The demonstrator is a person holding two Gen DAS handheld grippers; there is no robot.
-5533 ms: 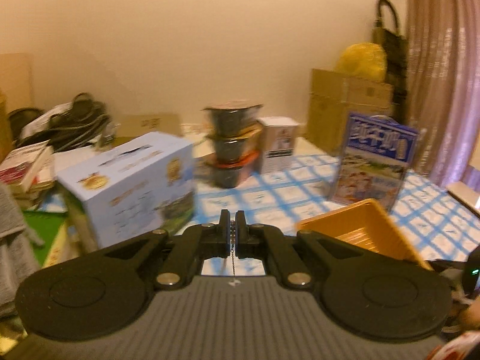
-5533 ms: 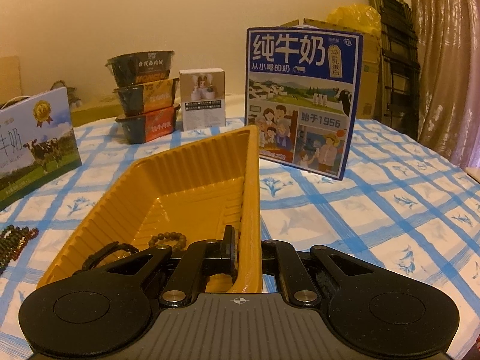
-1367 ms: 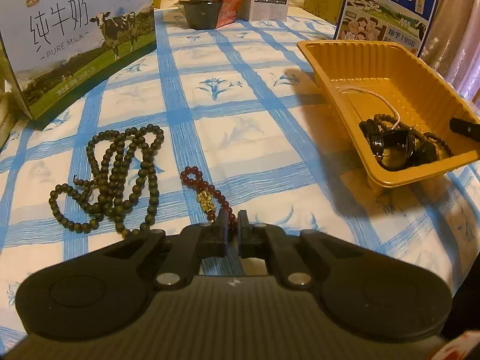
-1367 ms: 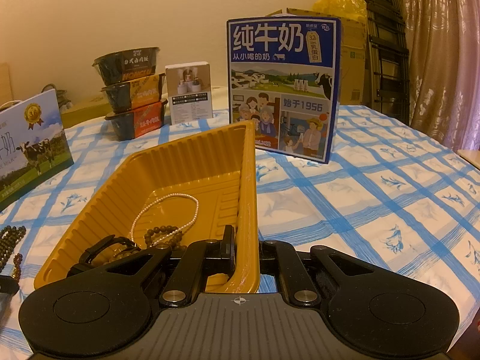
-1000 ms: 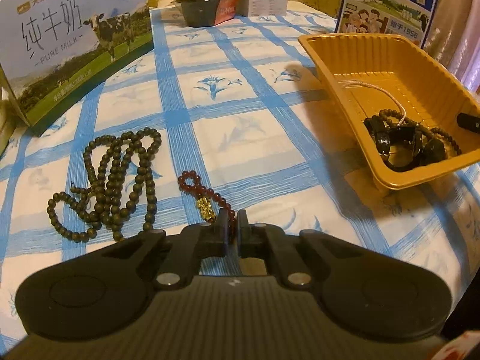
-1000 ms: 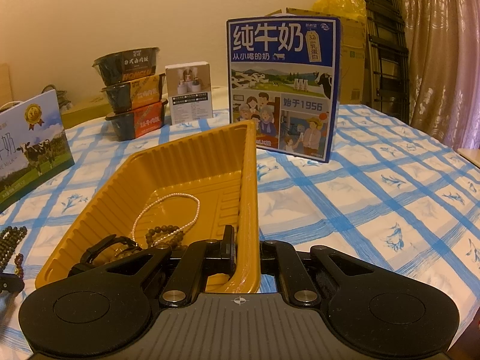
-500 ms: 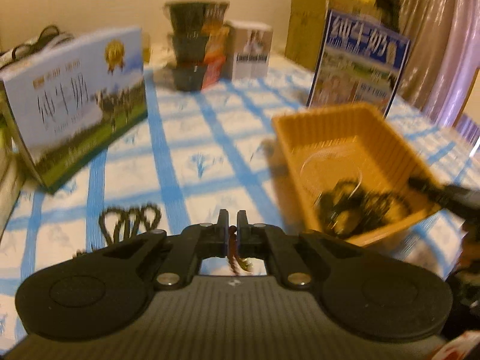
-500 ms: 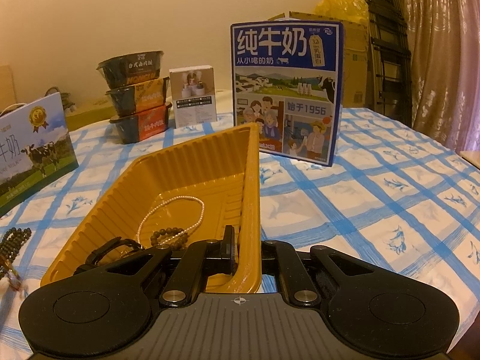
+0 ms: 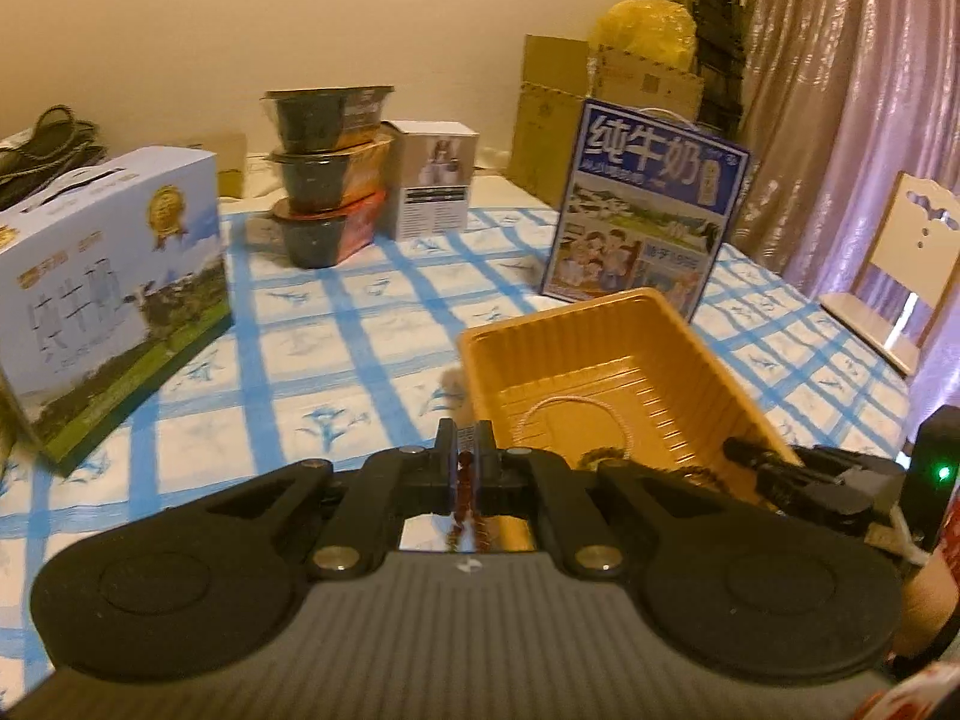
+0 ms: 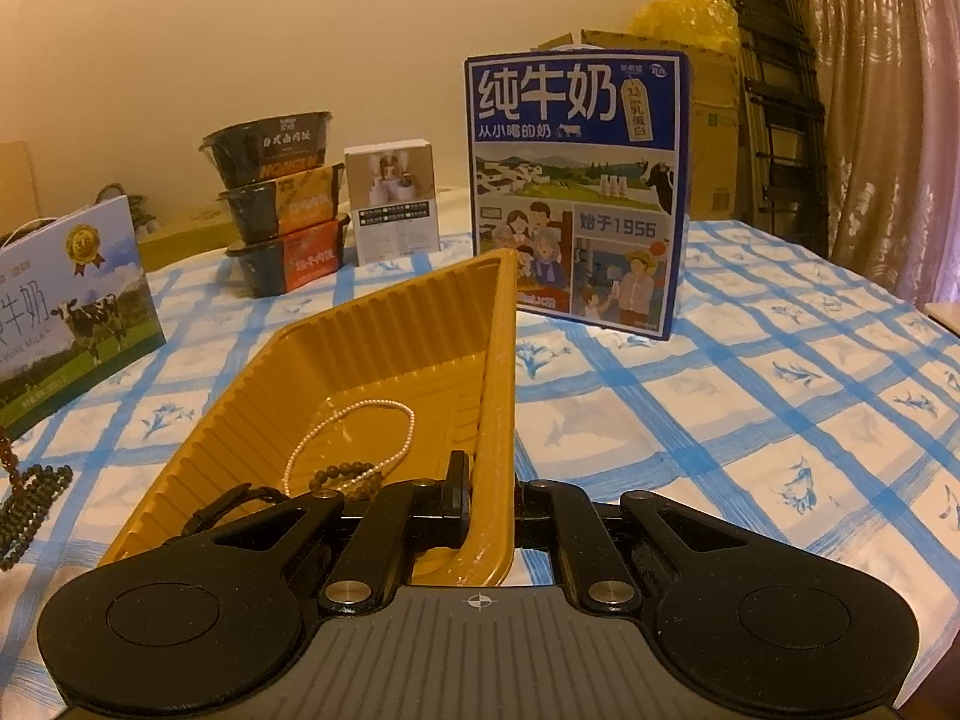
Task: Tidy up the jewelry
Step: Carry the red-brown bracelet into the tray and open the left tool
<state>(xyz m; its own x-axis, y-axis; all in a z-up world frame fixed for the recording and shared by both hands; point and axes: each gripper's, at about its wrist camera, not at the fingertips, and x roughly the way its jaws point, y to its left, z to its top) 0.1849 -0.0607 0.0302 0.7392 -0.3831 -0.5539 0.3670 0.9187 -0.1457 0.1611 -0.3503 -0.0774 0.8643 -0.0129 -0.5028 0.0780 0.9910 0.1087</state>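
Observation:
My left gripper (image 9: pixel 465 456) is shut on a dark red bead bracelet (image 9: pixel 464 501) that hangs below the fingers, above the table just left of the orange tray (image 9: pixel 600 324). My right gripper (image 10: pixel 489 489) is shut on the tray's near right wall (image 10: pixel 498 408). In the tray lie a white pearl necklace (image 10: pixel 360 426), a brown bead bracelet (image 10: pixel 351 474) and a black bracelet (image 10: pixel 234 501). A long dark bead necklace (image 10: pixel 30 507) lies on the cloth at the left. The hanging red bracelet also shows at the right wrist view's left edge (image 10: pixel 9 462).
The table has a blue checked cloth (image 10: pixel 750 396). A blue milk carton (image 10: pixel 576 192) stands behind the tray, a pale milk box (image 9: pixel 108 294) at the left, stacked food bowls (image 9: pixel 327 180) and a small white box (image 9: pixel 432 186) at the back. A chair (image 9: pixel 906 270) is at right.
My left gripper closed on the red bracelet on the cloth, lifted it and moved right toward the tray. The pearl necklace came into the tray earlier. My right gripper has held the tray wall throughout.

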